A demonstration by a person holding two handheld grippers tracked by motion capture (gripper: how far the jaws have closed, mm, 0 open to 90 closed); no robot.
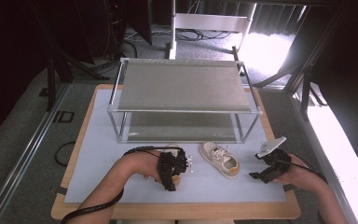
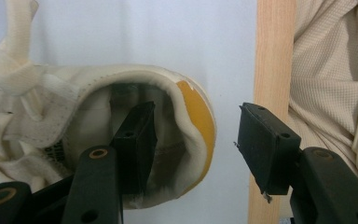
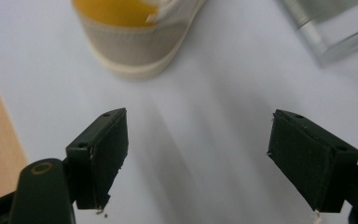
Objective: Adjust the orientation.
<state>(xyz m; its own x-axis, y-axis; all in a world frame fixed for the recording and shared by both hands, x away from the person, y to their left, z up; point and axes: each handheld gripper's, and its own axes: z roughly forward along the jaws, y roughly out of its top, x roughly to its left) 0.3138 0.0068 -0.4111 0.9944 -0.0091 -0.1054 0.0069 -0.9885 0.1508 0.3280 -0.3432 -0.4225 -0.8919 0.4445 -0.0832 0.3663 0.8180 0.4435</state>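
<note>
A two-tier shelf rack (image 1: 185, 100) stands at the centre of the high view, on the mat (image 1: 98, 154) that covers the table (image 1: 81, 119). Below it, at lower centre, one shoe (image 1: 220, 159) lies on the mat. Left of that shoe, the left gripper (image 1: 171, 173) sits over a second shoe (image 2: 121, 140), with one jaw inside its opening. The right gripper (image 1: 261, 176) is at lower right, apart from the first shoe.

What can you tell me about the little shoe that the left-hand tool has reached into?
The shoe is a small cream-white sneaker that looks like canvas or soft leather, with knotted white laces and a mustard-yellow patch at the heel. It lies on the pale mat near the table's front edge. The left gripper straddles its heel wall: one jaw sits inside the opening, the other outside, with a visible gap to the yellow patch. A matching shoe lies apart, to its right.
</note>
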